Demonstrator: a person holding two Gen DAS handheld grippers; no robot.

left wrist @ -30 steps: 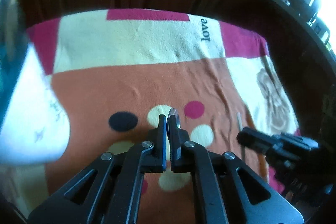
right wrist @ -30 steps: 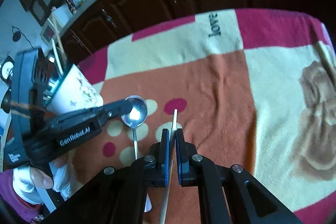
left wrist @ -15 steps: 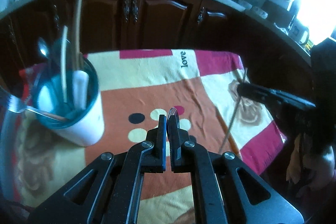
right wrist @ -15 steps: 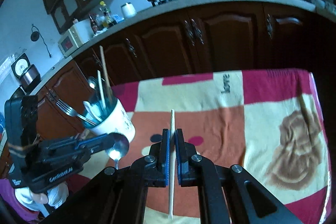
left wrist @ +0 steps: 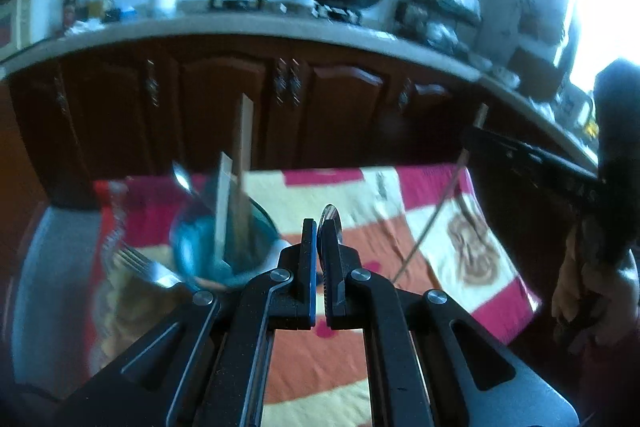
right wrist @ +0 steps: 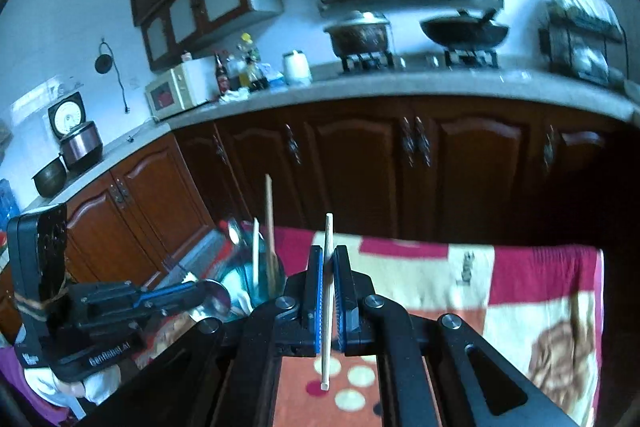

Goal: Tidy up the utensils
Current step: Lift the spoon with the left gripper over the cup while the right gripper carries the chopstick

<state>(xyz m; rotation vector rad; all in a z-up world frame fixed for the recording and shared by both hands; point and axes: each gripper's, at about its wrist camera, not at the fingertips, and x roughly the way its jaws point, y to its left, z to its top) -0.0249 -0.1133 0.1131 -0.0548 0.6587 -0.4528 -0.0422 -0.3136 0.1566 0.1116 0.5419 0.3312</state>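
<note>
Left wrist view: the left tongs are clamped on a spoon, whose bowl stands edge-on just above the tips. The cup sits ahead and to the left, near the tips, already crowded with sticks, a second spoon and a fork over its rim. Risk: a spoon brought in low would likely strike those upright pieces or the rim and tip the cup; the frame is blurred, so clearance cannot be judged.

Right wrist view: the right tongs are clamped on a chopstick, gripped near mid-length with both ends free. Risk: a thin stick in a narrow pinch could pivot or slip. The cup lies ahead-left, with the left tongs close beside it; both entering together could collide.
</note>
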